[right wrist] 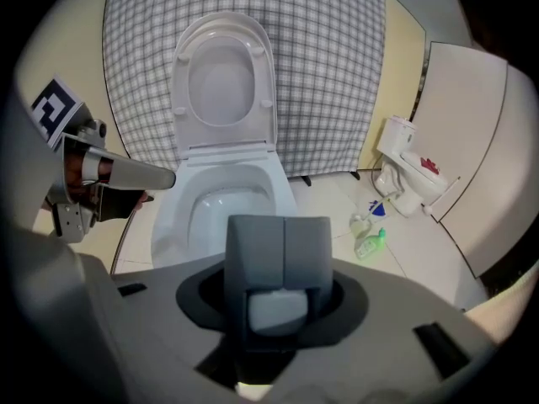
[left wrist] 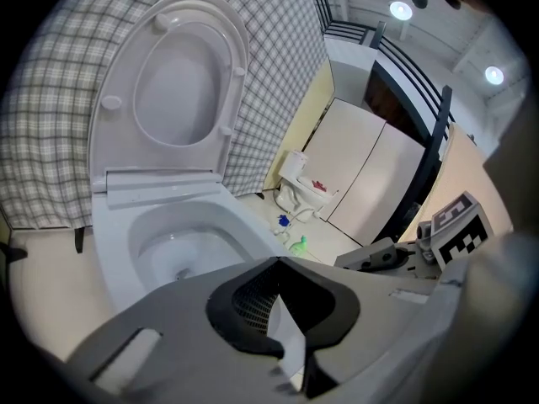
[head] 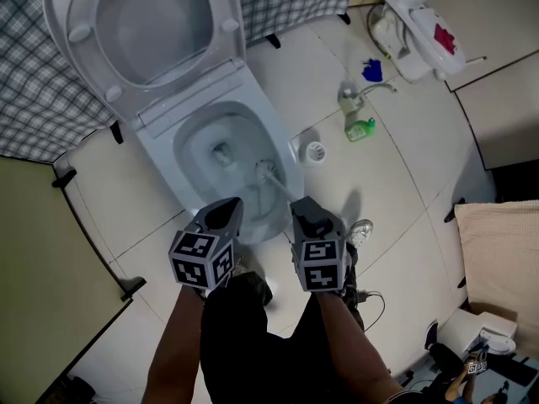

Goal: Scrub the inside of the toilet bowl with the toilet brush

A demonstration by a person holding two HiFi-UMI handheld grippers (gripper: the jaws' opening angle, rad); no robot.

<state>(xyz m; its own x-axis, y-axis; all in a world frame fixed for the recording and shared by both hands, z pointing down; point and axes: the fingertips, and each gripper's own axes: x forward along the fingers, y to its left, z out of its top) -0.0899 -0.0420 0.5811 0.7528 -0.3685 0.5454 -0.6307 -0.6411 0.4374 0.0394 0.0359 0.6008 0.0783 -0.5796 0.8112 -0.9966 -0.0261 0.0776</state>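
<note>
The right gripper (head: 303, 207) is clamping its jaws on the top end of the toilet brush's handle; in the right gripper view (right wrist: 282, 225) the pale butt of the handle is sitting between the closed pads. From there the handle is running toward 11 o'clock in the head view, down over the near rim, and the bristled head of the toilet brush (head: 268, 172) is lying inside the toilet bowl (head: 195, 140) against its right-hand wall, above the water at the drain.

At 9 o'clock from the right gripper, the left gripper (head: 226, 213) is hovering over the bowl's front edge with its jaws meeting at the tips and nothing between them.

Further out, the lid (head: 152, 23) is standing upright at 12 o'clock, a small white round holder (head: 315, 151) is sitting on the floor just beside the bowl at 1 o'clock, and a green bottle (head: 360, 129) is lying beyond it.

Because the hold is at the very end of a long handle, side pressure from the bristles is likely working as a lever, and the handle could twist or slide in the pads. A stroke swept too high risks the head springing over the rim and flicking dirty water toward the holder and the floor. The idle left gripper is close enough to the rim that a wide stroke could knock it.
</note>
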